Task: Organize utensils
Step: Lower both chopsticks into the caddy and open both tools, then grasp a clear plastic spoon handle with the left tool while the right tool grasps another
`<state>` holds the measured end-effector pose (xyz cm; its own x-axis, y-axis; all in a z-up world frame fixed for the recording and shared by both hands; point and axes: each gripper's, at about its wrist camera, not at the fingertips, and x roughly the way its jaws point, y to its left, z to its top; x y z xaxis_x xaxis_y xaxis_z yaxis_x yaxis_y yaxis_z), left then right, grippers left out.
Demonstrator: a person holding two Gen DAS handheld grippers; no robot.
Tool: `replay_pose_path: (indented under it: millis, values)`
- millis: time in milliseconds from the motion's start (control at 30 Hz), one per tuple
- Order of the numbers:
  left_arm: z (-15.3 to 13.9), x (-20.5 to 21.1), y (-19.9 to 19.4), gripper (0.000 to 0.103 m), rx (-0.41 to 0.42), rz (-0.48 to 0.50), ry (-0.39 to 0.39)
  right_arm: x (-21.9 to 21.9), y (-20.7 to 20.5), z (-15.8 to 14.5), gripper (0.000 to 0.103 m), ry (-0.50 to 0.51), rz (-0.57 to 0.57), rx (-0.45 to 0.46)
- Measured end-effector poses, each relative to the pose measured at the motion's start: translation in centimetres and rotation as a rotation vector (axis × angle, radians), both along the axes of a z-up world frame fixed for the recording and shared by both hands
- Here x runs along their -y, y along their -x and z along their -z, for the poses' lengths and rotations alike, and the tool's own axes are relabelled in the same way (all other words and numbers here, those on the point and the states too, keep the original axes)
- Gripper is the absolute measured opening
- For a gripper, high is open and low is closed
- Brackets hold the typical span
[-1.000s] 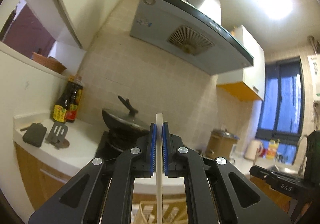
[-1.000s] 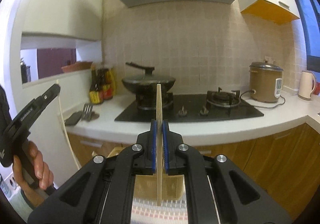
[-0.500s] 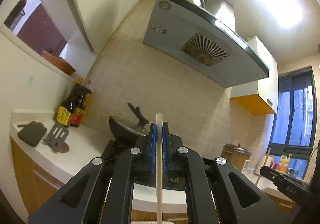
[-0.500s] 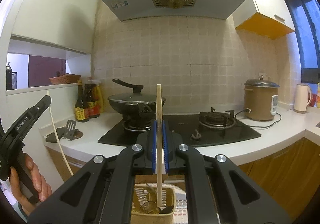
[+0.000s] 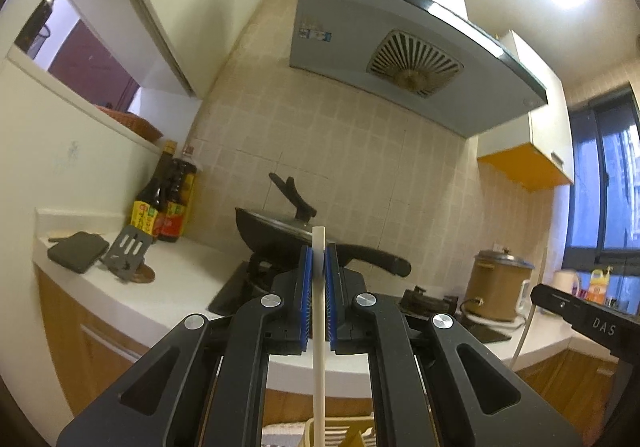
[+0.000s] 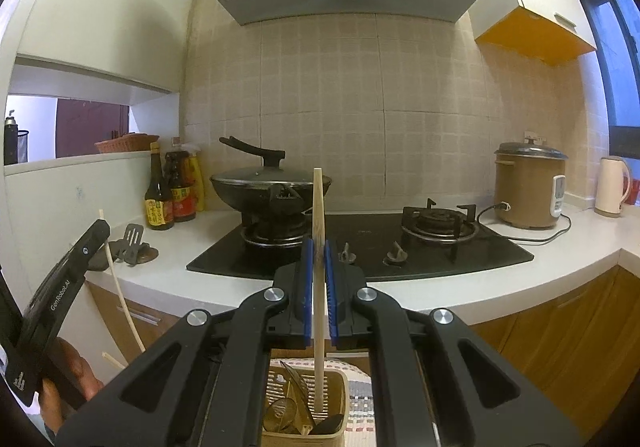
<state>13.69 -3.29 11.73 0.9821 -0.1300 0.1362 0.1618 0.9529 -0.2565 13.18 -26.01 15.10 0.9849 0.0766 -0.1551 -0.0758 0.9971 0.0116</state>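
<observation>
My left gripper point(image 5: 319, 267) is shut on a pale chopstick point(image 5: 319, 347) held upright; its lower end hangs over the cream utensil holder point(image 5: 310, 433) at the bottom edge. My right gripper point(image 6: 319, 259) is shut on a wooden chopstick point(image 6: 319, 287), also upright, whose lower tip reaches into the slotted beige utensil holder point(image 6: 340, 387). That holder contains spoons point(image 6: 280, 413) and other utensils. The left gripper point(image 6: 52, 307) with its chopstick shows at the left of the right wrist view.
A kitchen counter point(image 6: 440, 299) with a black gas hob point(image 6: 360, 251), a lidded wok point(image 6: 268, 185), sauce bottles point(image 6: 160, 199), a spatula on a rest point(image 6: 134, 243), a rice cooker point(image 6: 530, 187) and a kettle point(image 6: 612, 185). A patterned mat point(image 6: 360, 399) lies under the holder.
Both views have risen and tilted upward. The utensil holder has come into view below the right gripper, with the chopstick tip now over or inside it. Both grippers stay shut on their chopsticks.
</observation>
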Motion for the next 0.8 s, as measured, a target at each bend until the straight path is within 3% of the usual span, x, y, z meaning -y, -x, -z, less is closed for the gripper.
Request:
replay_pose_path:
  millis: [233,433,567,733,800]
  values:
    - [0.3,-0.3,0.3,0.005,-0.038,0.016,-0.016,0.0,0.5,1.6,0.004,-0.016,-0.011,-0.041]
    - [-0.6,-1.9,1.5,0.013,-0.104,0.058,-0.011,0.5,2.8,1.7,0.005,-0.046,-0.020,-0.084]
    - [-1.7,-2.8,4.4,0.030,-0.093,0.077,-0.031,0.4,5.2,1.8,0.005,-0.046,-0.017,-0.114]
    - [-2.4,-3.9,8.4,0.032,-0.106,0.112,-0.041,0.2,8.7,2.1,0.006,-0.048,-0.019,-0.164]
    - [-2.2,-4.2,10.0,0.039,-0.136,0.123,-0.055,-0.2,10.1,2.5,0.006,-0.030,-0.038,-0.195]
